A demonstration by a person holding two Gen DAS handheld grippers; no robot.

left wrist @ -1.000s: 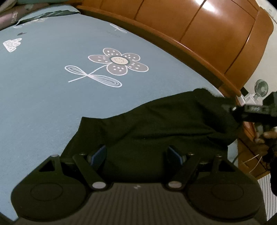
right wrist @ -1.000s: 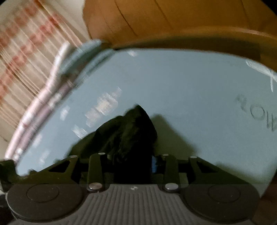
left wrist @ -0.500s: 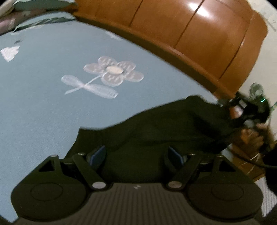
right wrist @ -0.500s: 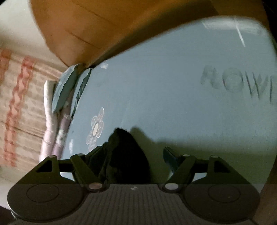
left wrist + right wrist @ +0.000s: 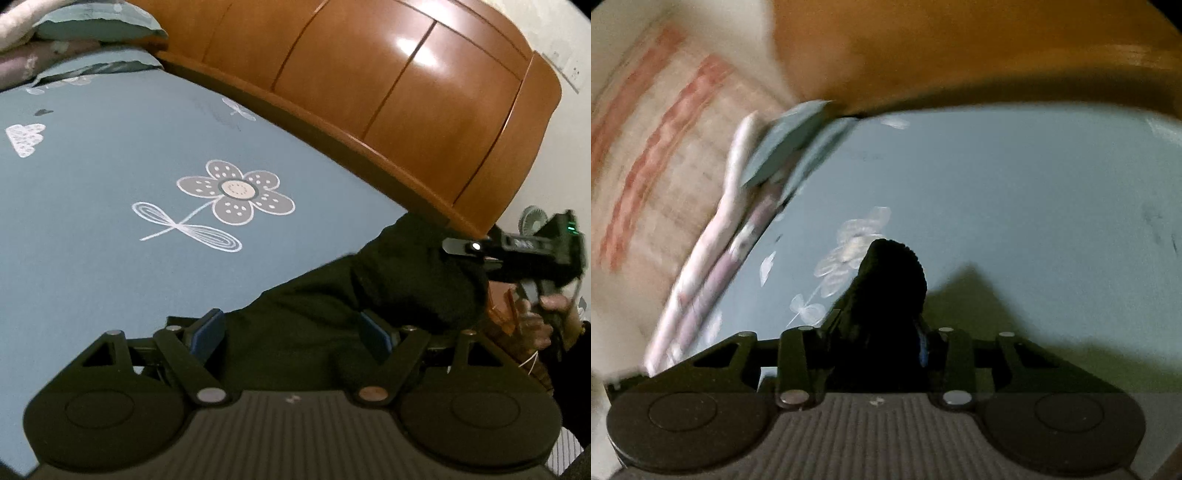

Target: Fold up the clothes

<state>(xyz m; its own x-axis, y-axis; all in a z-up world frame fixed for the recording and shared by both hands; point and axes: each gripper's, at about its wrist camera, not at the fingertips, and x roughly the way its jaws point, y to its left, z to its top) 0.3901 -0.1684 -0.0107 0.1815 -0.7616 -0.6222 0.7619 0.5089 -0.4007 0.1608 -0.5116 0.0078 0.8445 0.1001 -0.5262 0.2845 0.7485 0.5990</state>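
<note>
Left wrist view: left gripper (image 5: 291, 334) fingers wide apart over black garment (image 5: 369, 295) — draped at bed (image 5: 92, 221) edge near headboard (image 5: 406, 92).
Right wrist view: right gripper (image 5: 877, 345) clamped on bunched garment (image 5: 886, 295) — blurred.

Right gripper (image 5: 882, 343) clamped on a bunch of black garment (image 5: 886, 291), fabric standing up between narrowed fingers. Beyond, blue bedsheet (image 5: 1015, 206) with a blurred white flower print (image 5: 849, 251). Far left, stacked pillows (image 5: 783, 155) and a striped curtain (image 5: 653, 147). Far side, wooden headboard (image 5: 960, 48).
</note>
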